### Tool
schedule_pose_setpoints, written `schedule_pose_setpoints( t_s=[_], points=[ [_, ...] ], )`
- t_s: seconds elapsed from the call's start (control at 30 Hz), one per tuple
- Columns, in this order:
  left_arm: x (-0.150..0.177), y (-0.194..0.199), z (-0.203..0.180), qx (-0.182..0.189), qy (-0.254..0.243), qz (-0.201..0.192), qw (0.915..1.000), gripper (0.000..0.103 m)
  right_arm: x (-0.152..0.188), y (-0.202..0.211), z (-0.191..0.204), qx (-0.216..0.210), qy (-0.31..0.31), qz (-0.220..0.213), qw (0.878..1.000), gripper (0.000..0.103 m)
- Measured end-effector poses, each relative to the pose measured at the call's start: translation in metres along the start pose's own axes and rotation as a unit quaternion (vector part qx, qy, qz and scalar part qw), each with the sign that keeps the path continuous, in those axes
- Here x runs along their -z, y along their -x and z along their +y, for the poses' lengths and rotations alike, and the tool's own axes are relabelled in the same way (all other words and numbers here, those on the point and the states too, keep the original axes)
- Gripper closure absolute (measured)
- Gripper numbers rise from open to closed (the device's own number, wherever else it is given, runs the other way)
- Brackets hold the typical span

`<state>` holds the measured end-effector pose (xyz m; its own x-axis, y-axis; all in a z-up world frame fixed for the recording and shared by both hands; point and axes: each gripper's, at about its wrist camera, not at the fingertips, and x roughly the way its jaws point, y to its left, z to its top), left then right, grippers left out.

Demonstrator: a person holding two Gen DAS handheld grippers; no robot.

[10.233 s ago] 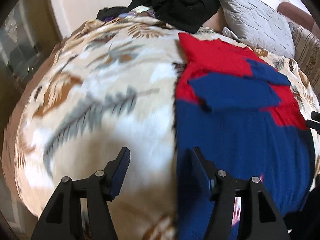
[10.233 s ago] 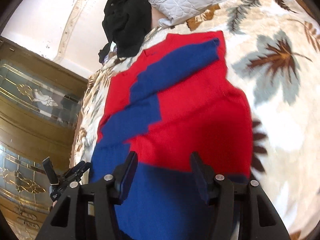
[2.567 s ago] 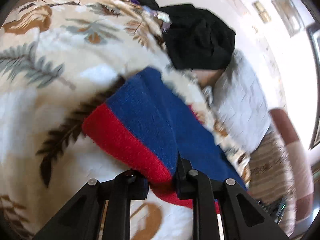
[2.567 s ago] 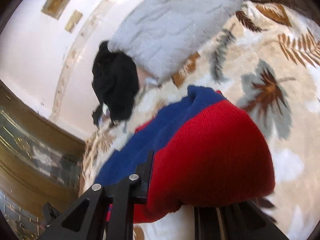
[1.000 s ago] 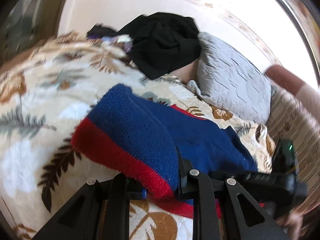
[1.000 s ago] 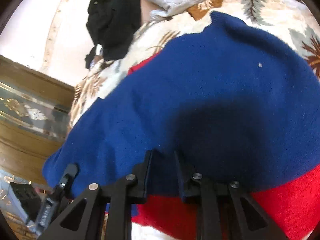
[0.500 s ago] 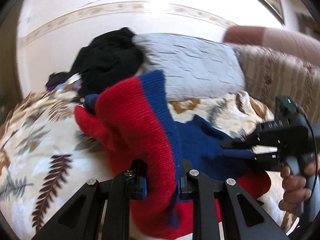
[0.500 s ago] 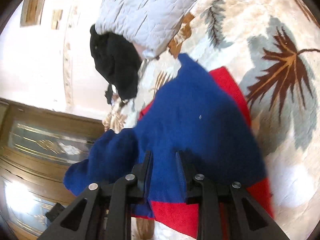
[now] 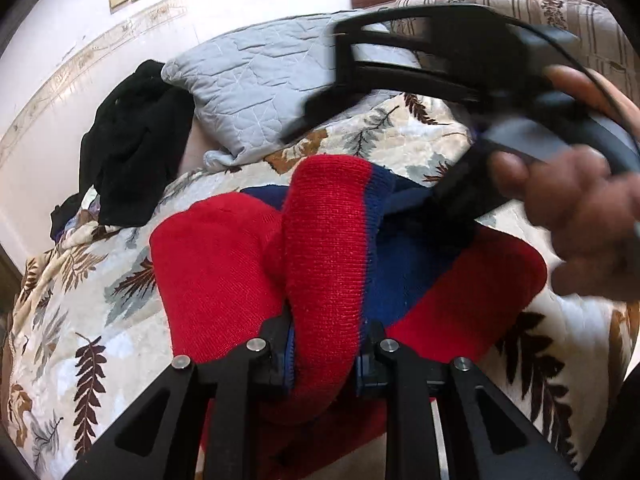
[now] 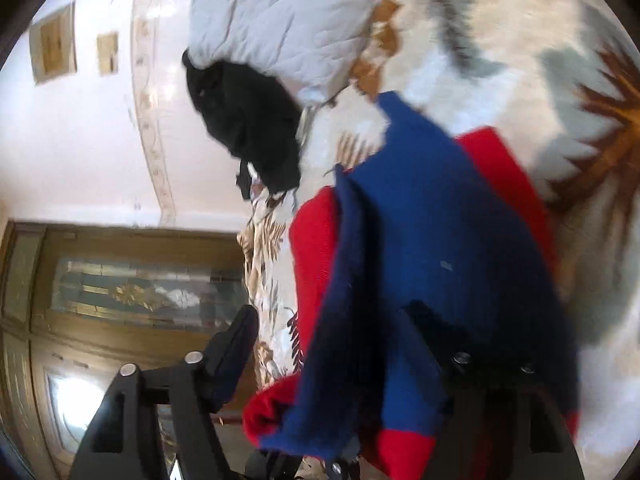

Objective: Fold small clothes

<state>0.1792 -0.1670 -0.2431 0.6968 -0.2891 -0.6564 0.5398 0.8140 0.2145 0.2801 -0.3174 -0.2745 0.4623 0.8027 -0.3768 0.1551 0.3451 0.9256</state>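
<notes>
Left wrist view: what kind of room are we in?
Likely a bedroom. The red and blue sweater lies on a leaf-print bedspread, with a grey quilted pillow by the wall and a heap of black clothes beside it.

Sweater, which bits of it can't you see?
Right wrist view: the sweater drapes over one finger of the right gripper, hiding it; the frame's bottom edge cuts the sweater off.
Left wrist view: the sweater hides the left gripper's pads; the right gripper is blurred.
</notes>
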Motion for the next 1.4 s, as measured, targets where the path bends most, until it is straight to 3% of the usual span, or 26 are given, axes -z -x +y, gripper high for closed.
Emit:
schedule_pose_setpoints(
  t_s=[0.17, 0.23, 0.3, 0.33, 0.37, 0.43, 0.6, 0.77, 0.83, 0.97, 1.07, 1.17, 1.3, 1.4],
  points=[
    [0.005, 0.009, -0.005, 0.003, -0.018, -0.005, 0.9998, 0.081, -0.019, -0.043, 0.013, 0.035, 0.028, 0.050, 0.998, 0.024],
    [0.002, 0.004, -0.004, 0.007, -0.022, -0.006, 0.9997, 0.081, -0.024, -0.055, 0.018, 0.047, 0.051, 0.050, 0.996, 0.026],
    [0.003, 0.007, -0.003, 0.013, -0.022, -0.008, 0.9996, 0.081, -0.027, -0.065, 0.023, 0.062, 0.085, 0.049, 0.993, 0.043],
    [0.003, 0.009, -0.002, 0.015, -0.023, -0.010, 0.9996, 0.081, -0.028, -0.072, 0.025, 0.082, 0.106, 0.057, 0.989, 0.071],
    [0.002, 0.010, -0.002, 0.016, -0.024, -0.011, 0.9995, 0.081, -0.026, -0.073, 0.026, 0.096, 0.121, 0.062, 0.986, 0.079],
    [0.000, 0.009, 0.000, 0.025, -0.019, -0.013, 0.9994, 0.081, -0.024, -0.068, 0.031, 0.103, 0.146, 0.054, 0.982, 0.082],
    [-0.014, 0.015, -0.009, 0.057, -0.013, -0.038, 0.9976, 0.081, -0.024, -0.026, 0.049, 0.101, 0.189, 0.007, 0.977, 0.083],
    [-0.031, 0.008, -0.026, 0.088, -0.014, -0.054, 0.9945, 0.081, -0.029, 0.015, 0.043, 0.110, 0.191, -0.038, 0.975, 0.084],
    [-0.033, 0.001, -0.036, 0.092, -0.024, -0.050, 0.9942, 0.081, -0.032, 0.026, 0.033, 0.114, 0.177, -0.044, 0.977, 0.084],
    [-0.028, -0.024, -0.052, 0.081, -0.052, 0.000, 0.9953, 0.080, -0.041, 0.016, -0.010, 0.154, 0.121, -0.020, 0.981, 0.084],
    [-0.025, -0.020, -0.059, 0.079, -0.079, -0.001, 0.9937, 0.067, -0.048, 0.015, -0.035, 0.115, 0.071, -0.004, 0.991, 0.078],
    [-0.025, -0.001, -0.053, 0.116, -0.083, -0.014, 0.9897, 0.043, -0.048, 0.029, -0.024, 0.138, 0.068, -0.013, 0.988, 0.072],
    [-0.026, 0.023, -0.020, 0.137, -0.052, -0.034, 0.9885, 0.042, -0.040, 0.053, -0.007, 0.162, 0.094, -0.039, 0.982, 0.070],
    [-0.023, 0.032, 0.021, 0.122, -0.004, -0.042, 0.9916, 0.038, -0.027, 0.072, 0.014, 0.160, 0.133, -0.056, 0.976, 0.070]
  ],
)
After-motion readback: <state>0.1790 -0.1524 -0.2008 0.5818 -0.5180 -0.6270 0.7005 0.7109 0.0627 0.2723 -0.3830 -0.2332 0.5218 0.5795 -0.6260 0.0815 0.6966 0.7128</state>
